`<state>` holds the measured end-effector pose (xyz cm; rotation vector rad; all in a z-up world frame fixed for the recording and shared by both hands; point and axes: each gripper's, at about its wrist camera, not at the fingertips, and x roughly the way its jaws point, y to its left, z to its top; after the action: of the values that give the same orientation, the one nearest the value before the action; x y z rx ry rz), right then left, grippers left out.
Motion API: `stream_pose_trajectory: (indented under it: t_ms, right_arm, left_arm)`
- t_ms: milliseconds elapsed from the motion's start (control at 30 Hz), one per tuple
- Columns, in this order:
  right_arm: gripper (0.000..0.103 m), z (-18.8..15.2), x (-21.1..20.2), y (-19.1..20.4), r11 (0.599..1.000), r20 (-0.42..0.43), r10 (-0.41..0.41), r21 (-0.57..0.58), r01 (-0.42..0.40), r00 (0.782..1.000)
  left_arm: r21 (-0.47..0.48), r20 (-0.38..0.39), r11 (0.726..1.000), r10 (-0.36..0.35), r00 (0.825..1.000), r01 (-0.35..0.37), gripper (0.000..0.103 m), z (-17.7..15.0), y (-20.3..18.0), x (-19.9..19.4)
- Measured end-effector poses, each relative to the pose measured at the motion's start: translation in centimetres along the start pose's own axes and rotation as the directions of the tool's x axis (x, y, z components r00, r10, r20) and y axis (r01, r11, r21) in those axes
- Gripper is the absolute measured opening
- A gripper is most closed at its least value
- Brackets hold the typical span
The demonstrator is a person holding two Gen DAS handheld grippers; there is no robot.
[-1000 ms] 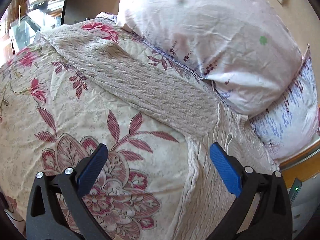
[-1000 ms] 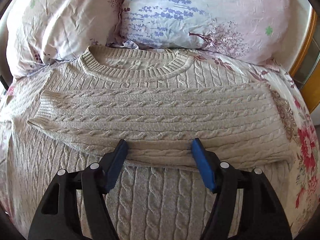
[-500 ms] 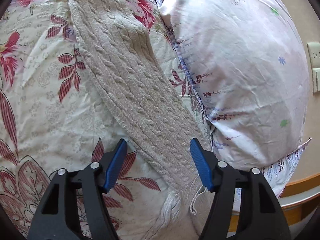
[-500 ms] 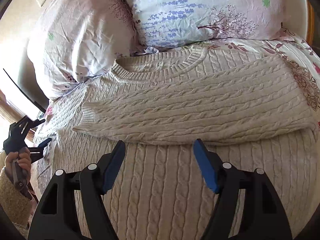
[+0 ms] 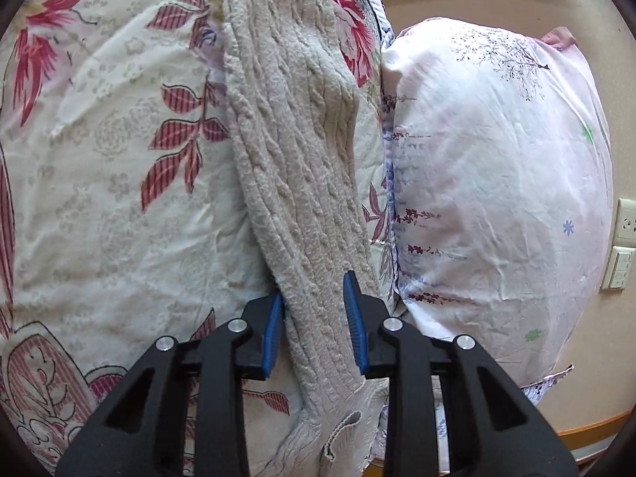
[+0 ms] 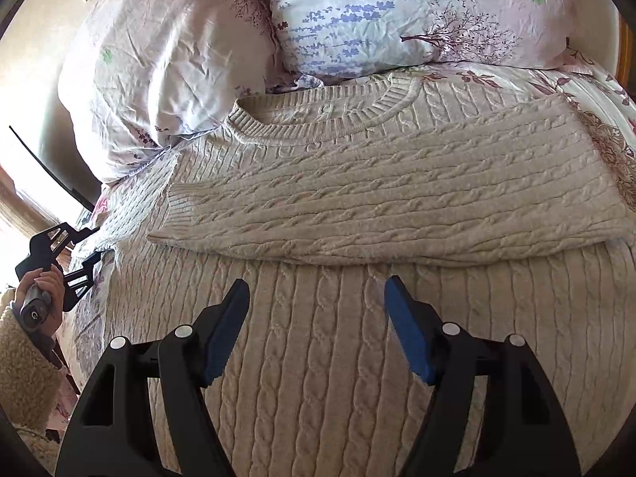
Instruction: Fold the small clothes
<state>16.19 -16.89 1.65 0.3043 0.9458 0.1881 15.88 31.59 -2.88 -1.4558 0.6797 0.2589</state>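
A beige cable-knit sweater [image 6: 357, 357] lies flat on the bed, neck toward the pillows. One sleeve [image 6: 397, 206] is folded across its chest. The other sleeve [image 5: 294, 151] stretches out over the floral bedspread. My left gripper [image 5: 314, 318] has its blue pads on both sides of that sleeve near the shoulder, closed on it. It also shows in the right wrist view [image 6: 79, 254] at the left edge of the sweater. My right gripper [image 6: 318, 318] is open and empty above the sweater's body.
Two floral pillows [image 6: 397, 20] [image 5: 497, 198] lie at the head of the bed. The floral bedspread [image 5: 99, 159] covers the mattress. Wall sockets [image 5: 624, 246] are on the wall. A wooden bed frame [image 5: 588, 437] runs along the edge.
My left gripper moved in along the outstretched sleeve and its jaws closed from wide open onto the sleeve. My right gripper drew back from the folded sleeve and stays open.
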Motion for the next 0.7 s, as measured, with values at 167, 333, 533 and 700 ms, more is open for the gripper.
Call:
stream_pose_trajectory:
  t_ms: [167,333,533,700]
  right_arm:
    - [0.072,-0.2,-0.5,-0.6,1.000,0.008,-0.003,0.011,0.003,1.000]
    - [0.072,-0.5,-1.0,-1.3,1.000,0.016,-0.010,0.025,0.010,1.000]
    - [0.072,-0.7,-1.4,-2.1,0.999,0.028,-0.010,0.047,0.009,1.000]
    - [0.072,-0.9,-2.0,-2.6,0.998,0.041,-0.013,0.059,0.010,0.999]
  left_arm:
    - [0.055,0.008,0.999,-0.001,1.000,0.001,0.008,0.0,-0.8,0.1]
    - [0.184,0.013,0.983,-0.029,0.999,0.026,0.006,-0.7,-3.5,-0.3]
    - [0.406,-0.081,0.898,-0.150,0.985,0.170,0.006,-5.4,-10.1,-0.8]
    - [0.544,-0.123,0.820,-0.135,0.983,0.180,0.006,-9.8,-12.9,-0.2]
